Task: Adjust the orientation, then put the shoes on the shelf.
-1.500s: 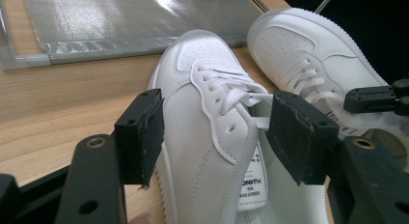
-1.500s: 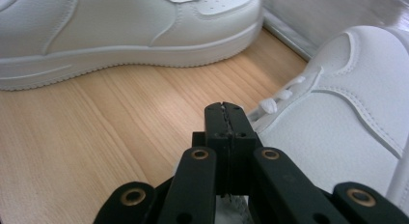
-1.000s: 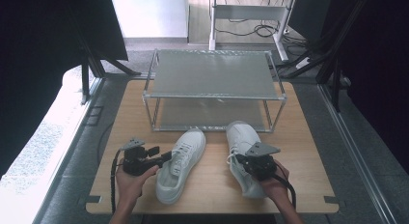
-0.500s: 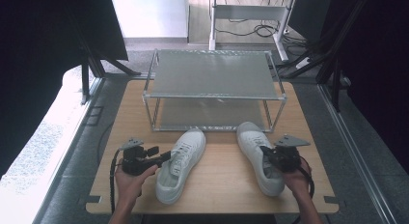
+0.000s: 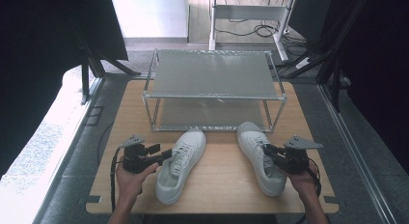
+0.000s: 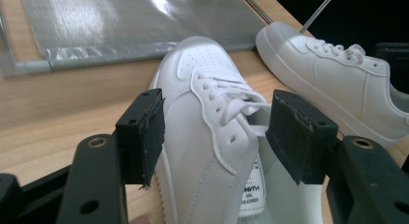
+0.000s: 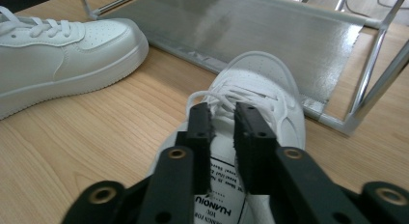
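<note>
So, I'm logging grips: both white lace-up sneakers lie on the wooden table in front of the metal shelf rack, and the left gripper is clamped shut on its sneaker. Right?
Not quite. The left gripper is open, its jaws apart on either side of the left white lace-up sneaker, as the left gripper view shows. The rest stands.

Both tools black w/ blocky square pads. Left tool [image 5: 159, 156] & right tool [image 5: 266, 150] each carry a grey three-cornered plate on top, black cable trailing behind. Arms show round screw holes w/ brass-tone insets. Forearms bare, no sleeves.
</note>
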`<action>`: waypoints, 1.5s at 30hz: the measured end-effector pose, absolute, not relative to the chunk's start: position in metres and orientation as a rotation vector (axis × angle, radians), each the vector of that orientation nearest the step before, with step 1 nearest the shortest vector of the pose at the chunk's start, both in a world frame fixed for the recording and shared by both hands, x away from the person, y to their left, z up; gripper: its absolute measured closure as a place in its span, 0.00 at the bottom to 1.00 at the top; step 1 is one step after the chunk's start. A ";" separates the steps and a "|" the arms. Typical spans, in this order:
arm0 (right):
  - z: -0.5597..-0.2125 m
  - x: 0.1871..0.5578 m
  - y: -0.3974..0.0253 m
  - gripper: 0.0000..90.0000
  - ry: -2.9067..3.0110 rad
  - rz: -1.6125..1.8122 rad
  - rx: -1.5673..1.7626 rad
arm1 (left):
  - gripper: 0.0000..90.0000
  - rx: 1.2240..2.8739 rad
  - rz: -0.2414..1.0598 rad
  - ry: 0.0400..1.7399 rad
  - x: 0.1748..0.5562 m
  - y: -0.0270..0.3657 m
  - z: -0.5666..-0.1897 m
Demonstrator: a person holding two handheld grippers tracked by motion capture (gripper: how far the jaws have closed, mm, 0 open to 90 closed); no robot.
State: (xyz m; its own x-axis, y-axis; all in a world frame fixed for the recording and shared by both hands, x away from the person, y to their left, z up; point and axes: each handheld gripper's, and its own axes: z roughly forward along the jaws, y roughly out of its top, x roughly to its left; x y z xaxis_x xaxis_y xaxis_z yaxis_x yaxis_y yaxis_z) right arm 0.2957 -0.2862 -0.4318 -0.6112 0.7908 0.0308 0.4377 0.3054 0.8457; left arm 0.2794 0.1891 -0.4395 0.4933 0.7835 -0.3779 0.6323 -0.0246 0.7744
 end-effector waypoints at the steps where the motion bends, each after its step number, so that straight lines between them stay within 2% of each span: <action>1: -0.431 0.294 -0.286 0.79 2.178 1.223 1.096 | 0.43 1.733 0.195 1.202 0.280 0.189 -0.438; 4: -0.429 0.290 -0.289 0.66 2.153 1.221 1.110 | 0.42 1.749 0.204 1.175 0.282 0.190 -0.434; 8: -0.428 0.287 -0.294 0.56 2.146 1.228 1.134 | 0.42 1.791 0.219 1.149 0.285 0.189 -0.432; 13: -0.427 0.287 -0.299 0.48 2.133 1.214 1.165 | 0.43 1.811 0.190 1.123 0.286 0.186 -0.433; 25: -0.425 0.288 -0.302 0.45 2.137 1.197 1.175 | 0.50 1.875 0.183 1.140 0.283 0.178 -0.435; 32: -0.431 0.294 -0.296 0.45 2.169 1.185 1.165 | 0.52 1.964 0.244 1.172 0.284 0.164 -0.446; 41: -0.432 0.294 -0.296 0.45 2.164 1.181 1.177 | 0.62 2.031 0.296 1.202 0.283 0.156 -0.449; 45: -0.433 0.294 -0.294 0.45 2.166 1.157 1.186 | 0.66 2.092 0.359 1.224 0.283 0.146 -0.452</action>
